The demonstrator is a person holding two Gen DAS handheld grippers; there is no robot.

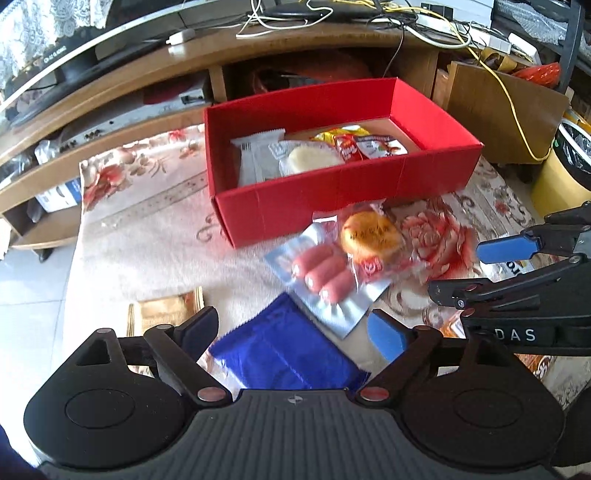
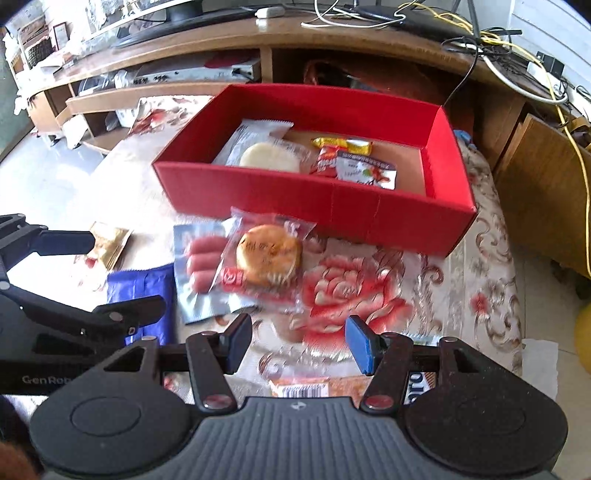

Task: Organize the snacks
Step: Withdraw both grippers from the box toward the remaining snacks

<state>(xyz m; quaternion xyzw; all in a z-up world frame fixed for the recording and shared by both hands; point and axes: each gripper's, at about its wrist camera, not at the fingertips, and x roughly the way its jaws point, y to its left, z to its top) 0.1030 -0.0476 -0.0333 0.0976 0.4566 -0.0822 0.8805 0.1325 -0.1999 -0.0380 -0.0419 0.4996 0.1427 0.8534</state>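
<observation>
the left gripper [image 1: 295, 325] is nearest its camera, its jaws spread wide with nothing pressed between them; a blue foil packet [image 1: 280, 350] lies on the cloth just below the gap, its near end hidden under the gripper body. the right gripper [image 2: 299, 343] also stands open and empty, over the flowered cloth [image 2: 351, 288], and under its body a printed orange wrapper [image 2: 299, 387] shows only as a strip, too cut off to read.

beyond the blue packet, a pack of pink sausages [image 1: 321, 273] on silver backing lies partly under a clear-wrapped round golden cake [image 1: 369, 236]; both are blurred. a gold packet [image 1: 166, 314] sits to the left of the blue one, its lower part behind the left gripper's finger.

farther out stands the red box [image 1: 332, 195], open at the top, on the cloth and close behind the cake. inside it are a white wrapper [image 1: 258, 155], a pale round cake in clear film [image 1: 314, 158], a yellow packet [image 1: 340, 133] and small red-and-white sachets [image 1: 369, 147] (their print is too small to make out); the near wall hides their lower edges.

behind the box a wooden shelf unit [image 1: 258, 55] carries a tangle of cables [image 1: 424, 29].
</observation>
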